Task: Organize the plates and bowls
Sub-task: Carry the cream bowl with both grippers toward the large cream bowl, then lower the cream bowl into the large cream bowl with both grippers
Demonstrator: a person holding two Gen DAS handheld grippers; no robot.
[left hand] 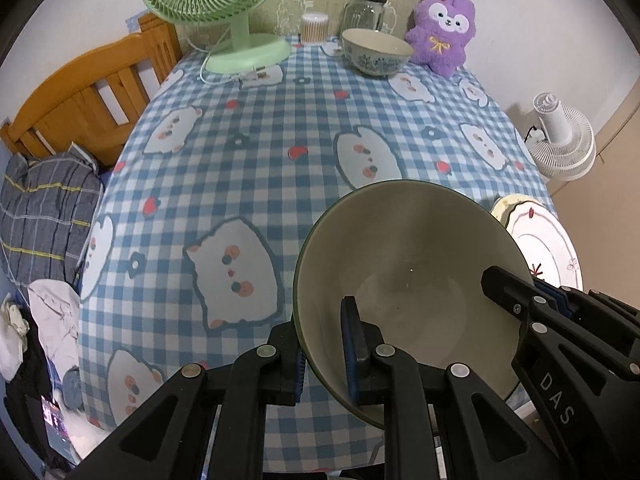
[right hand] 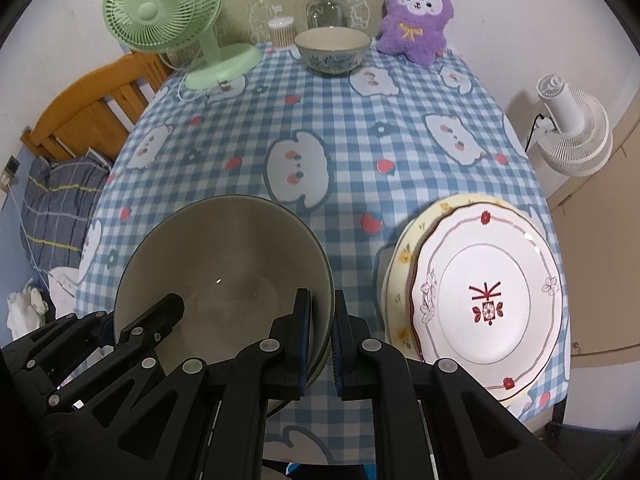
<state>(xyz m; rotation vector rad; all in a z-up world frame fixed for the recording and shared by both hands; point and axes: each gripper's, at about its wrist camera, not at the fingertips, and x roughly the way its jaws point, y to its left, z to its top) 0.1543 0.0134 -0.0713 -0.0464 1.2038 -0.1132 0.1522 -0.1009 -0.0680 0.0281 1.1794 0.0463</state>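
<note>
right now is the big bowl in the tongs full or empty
Empty. The large bowl shows a bare, clean inside right down to its bottom in both wrist views, with only a small glint of light on it.

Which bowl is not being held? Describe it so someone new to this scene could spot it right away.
Look to the far end of the checked tablecloth, against the wall. There a small bowl stands between the green fan and the purple plush toy, before a glass jar. Unlike the plain large bowl, it has a blue pattern outside.
</note>
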